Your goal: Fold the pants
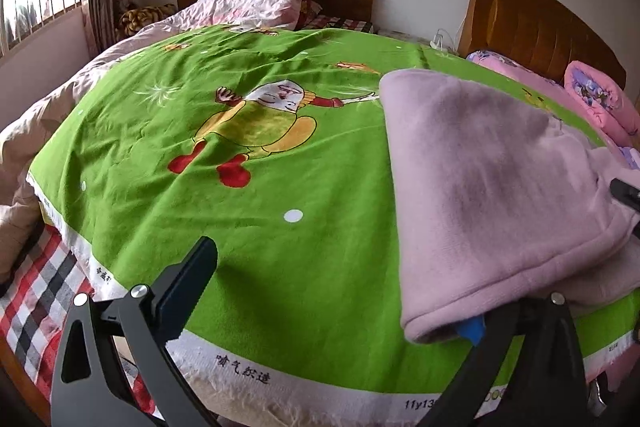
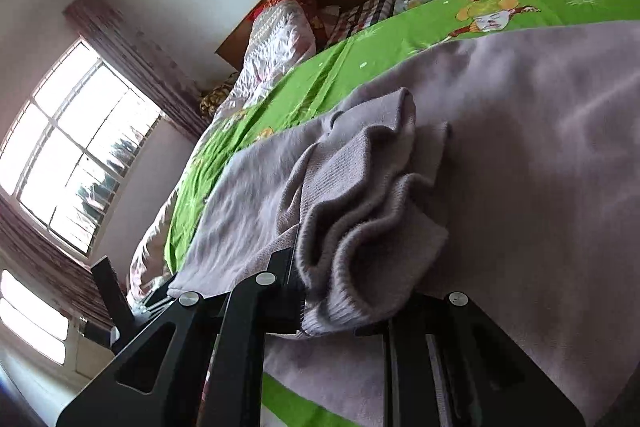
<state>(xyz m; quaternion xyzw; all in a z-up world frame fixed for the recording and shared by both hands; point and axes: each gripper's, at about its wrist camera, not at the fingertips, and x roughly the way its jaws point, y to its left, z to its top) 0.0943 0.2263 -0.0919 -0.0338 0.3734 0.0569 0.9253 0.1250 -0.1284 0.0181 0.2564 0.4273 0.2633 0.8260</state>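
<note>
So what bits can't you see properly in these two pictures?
- Left wrist view: the right finger of the left gripper is hidden under the soft pink fleece pants.
- Left wrist view: only a black tip of the right gripper shows; the edge cuts off the rest.
- Right wrist view: the right gripper's fingertips are buried in the bunched ribbed cuff.
- Right wrist view: most of the green cartoon-print sheet is covered by the pants.

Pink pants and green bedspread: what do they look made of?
The pink pants look like soft fleece or brushed knit: matte, fuzzy nap, ribbed cuff. The green bedspread seems thin woven cotton, printed with a cartoon, matte; its white selvedge frays at the edge.
</note>
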